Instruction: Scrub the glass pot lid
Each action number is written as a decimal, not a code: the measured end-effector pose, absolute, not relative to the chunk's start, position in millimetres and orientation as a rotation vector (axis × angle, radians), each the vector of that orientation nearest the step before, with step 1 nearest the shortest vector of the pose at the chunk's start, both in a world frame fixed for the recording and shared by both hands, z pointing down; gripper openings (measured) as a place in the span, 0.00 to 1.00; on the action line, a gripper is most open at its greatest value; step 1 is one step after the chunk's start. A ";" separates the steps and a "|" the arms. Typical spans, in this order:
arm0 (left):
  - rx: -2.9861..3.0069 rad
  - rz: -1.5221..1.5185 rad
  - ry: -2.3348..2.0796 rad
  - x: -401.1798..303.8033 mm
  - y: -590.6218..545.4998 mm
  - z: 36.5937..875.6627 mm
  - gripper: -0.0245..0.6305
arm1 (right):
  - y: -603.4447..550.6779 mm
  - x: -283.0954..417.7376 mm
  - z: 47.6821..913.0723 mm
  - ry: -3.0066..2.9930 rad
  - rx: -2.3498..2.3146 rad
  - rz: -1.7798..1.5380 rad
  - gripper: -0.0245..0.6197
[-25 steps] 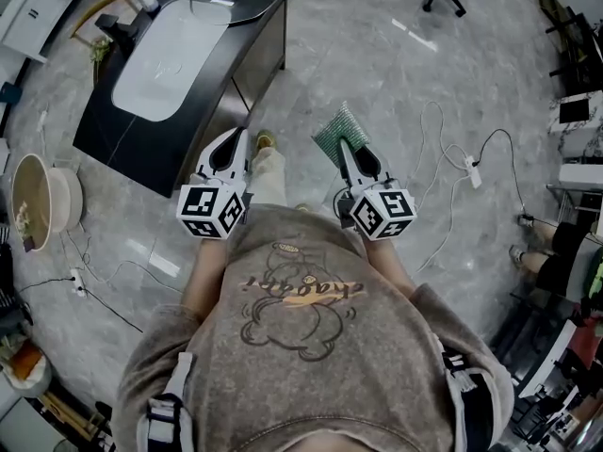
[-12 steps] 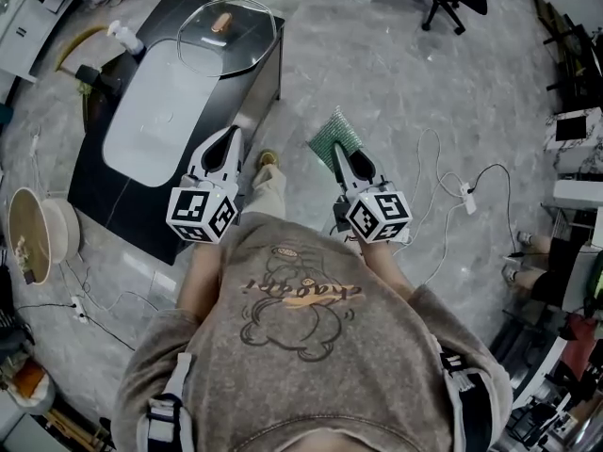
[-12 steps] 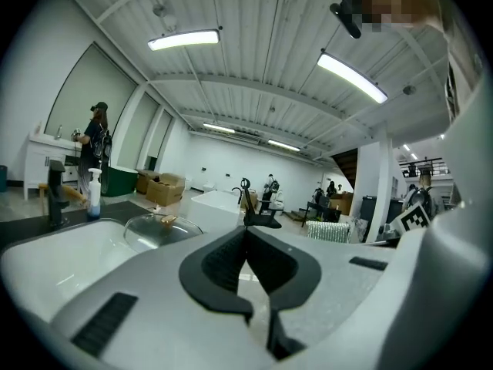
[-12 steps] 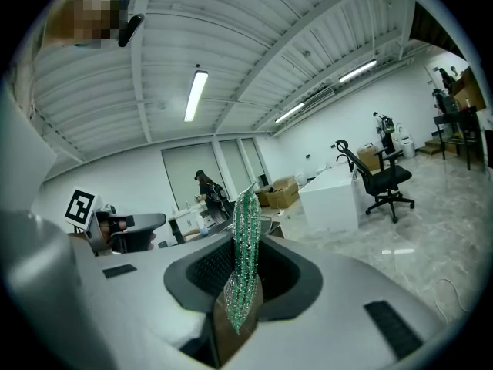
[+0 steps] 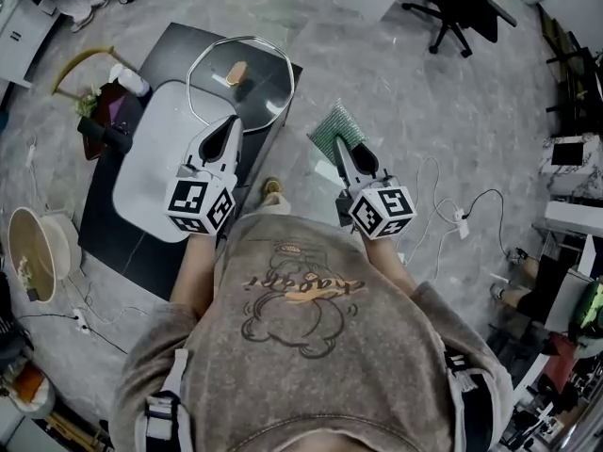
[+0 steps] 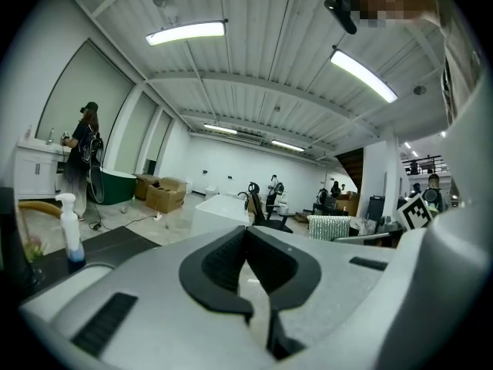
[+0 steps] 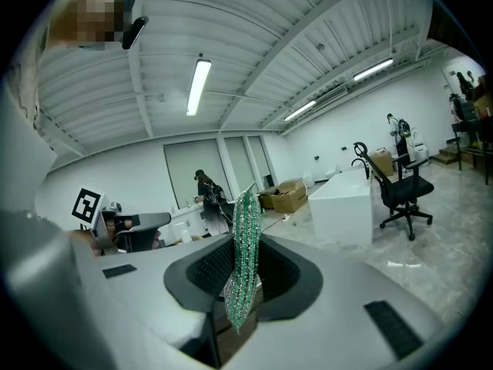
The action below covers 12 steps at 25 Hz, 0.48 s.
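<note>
One scrubber (image 5: pixel 332 128) is sticking out of the right tool (image 5: pixel 339 149), which is pinching its lower edge so most of the pad is showing for rubbing. The left tool (image 5: pixel 229 132) is closed on nothing and pointing at the lid (image 5: pixel 254 90), probably to steady it. The lid is lying knob-up at the desk's (image 5: pixel 172 45) far right corner.

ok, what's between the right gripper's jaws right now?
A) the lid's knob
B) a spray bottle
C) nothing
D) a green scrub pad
D: in the right gripper view the green scrub pad stands edge-on, pinched between the jaws of the right gripper. The head view shows it sticking out ahead of that gripper.
</note>
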<state>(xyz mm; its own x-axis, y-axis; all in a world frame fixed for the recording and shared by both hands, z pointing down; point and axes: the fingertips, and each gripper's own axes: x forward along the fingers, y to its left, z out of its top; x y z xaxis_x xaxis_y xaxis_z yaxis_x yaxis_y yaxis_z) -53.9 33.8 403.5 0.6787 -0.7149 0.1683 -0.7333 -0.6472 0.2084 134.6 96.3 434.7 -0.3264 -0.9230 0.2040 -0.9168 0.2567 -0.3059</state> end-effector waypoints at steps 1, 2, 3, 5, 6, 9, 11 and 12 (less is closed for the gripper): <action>2.634 0.105 -1.162 -53.9 22.4 402.6 0.05 | 84.7 134.0 433.2 2.482 -1.813 -0.584 0.18; 2.632 0.112 -1.165 -54.1 11.9 402.8 0.05 | 74.2 133.1 432.1 2.486 -1.810 -0.585 0.18; 2.626 0.119 -1.169 -54.7 2.6 404.0 0.05 | 65.1 131.8 431.4 2.491 -1.806 -0.588 0.18; 2.610 0.132 -1.178 -57.1 -11.3 407.5 0.05 | 51.1 127.9 431.1 2.507 -1.792 -0.595 0.18; 2.603 0.137 -1.184 -58.5 -16.4 409.0 0.05 | 45.3 126.1 431.4 2.516 -1.784 -0.597 0.18; 2.587 0.139 -1.205 -59.4 -30.4 411.8 0.05 | 26.3 125.7 432.4 2.531 -1.763 -0.608 0.18; 2.572 0.143 -1.217 -56.6 -39.0 414.3 0.05 | 12.9 127.9 432.6 2.542 -1.745 -0.617 0.18; 2.565 0.147 -1.223 -54.9 -43.8 415.7 0.05 | 5.8 129.0 432.6 2.552 -1.734 -0.618 0.18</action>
<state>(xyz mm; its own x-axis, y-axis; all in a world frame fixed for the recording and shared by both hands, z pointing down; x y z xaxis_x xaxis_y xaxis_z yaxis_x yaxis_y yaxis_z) -54.9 -43.8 415.7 0.6332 -0.7431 0.2167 -0.7733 -0.5949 0.2194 129.0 5.8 432.6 -0.3929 -0.8927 0.2207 -0.8947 0.3157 -0.3160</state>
